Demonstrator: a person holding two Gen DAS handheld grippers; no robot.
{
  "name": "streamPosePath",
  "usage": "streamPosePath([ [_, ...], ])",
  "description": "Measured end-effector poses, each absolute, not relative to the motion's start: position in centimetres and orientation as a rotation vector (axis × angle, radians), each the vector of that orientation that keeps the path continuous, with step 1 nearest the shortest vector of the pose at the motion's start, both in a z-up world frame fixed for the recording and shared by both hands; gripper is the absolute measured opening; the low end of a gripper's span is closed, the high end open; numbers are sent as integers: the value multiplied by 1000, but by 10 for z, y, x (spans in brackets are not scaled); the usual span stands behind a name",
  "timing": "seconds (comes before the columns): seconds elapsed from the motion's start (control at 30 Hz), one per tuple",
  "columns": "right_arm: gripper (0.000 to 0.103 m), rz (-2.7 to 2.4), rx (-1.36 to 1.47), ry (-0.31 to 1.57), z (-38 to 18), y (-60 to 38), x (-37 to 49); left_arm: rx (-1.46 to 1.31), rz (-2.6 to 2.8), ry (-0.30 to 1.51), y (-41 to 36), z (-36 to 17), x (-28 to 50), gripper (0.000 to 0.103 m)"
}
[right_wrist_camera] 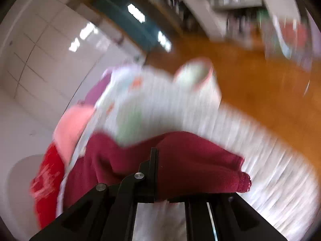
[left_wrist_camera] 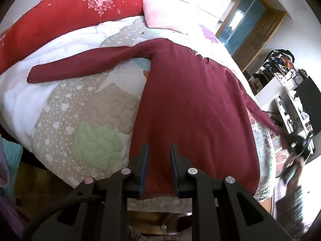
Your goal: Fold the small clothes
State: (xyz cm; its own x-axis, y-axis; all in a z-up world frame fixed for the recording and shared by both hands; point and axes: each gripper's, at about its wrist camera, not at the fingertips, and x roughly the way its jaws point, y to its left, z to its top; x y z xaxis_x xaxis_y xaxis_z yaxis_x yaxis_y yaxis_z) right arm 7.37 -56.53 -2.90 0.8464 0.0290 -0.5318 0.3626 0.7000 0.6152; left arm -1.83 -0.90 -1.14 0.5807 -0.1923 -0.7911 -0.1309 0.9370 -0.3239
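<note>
The maroon sweater (left_wrist_camera: 190,104) lies spread on the bed's patchwork quilt (left_wrist_camera: 90,120), one sleeve stretched toward the red pillow (left_wrist_camera: 66,18). The left hand-held gripper (left_wrist_camera: 159,150) stands narrowly apart over the sweater's hem. The right hand-held gripper (right_wrist_camera: 155,152), blurred, is clamped on maroon fabric.

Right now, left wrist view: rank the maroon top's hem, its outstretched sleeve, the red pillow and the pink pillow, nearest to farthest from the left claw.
1. Maroon top's hem, between the left claw's fingers.
2. Outstretched sleeve, up and left on the quilt.
3. Red pillow, far left at the bed's head.
4. Pink pillow, beside it, far centre. Items 3 and 4 are too close to call.
</note>
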Motion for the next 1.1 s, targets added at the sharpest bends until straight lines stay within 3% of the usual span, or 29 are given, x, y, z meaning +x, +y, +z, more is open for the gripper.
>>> streamPosePath([
  [0.23, 6, -318, 545, 409, 66, -589, 105, -378, -70, 956, -19, -15, -15, 19],
  [0.57, 6, -63, 336, 495, 99, -456, 171, -436, -78, 934, -2, -14, -18, 25],
  [0.83, 6, 246, 183, 637, 71, -268, 235, -471, -81, 889, 24, -12, -22, 32],
  [1.1, 6, 349, 74, 809, -8, -126, 303, -553, -45, 883, 71, -25, -23, 33],
])
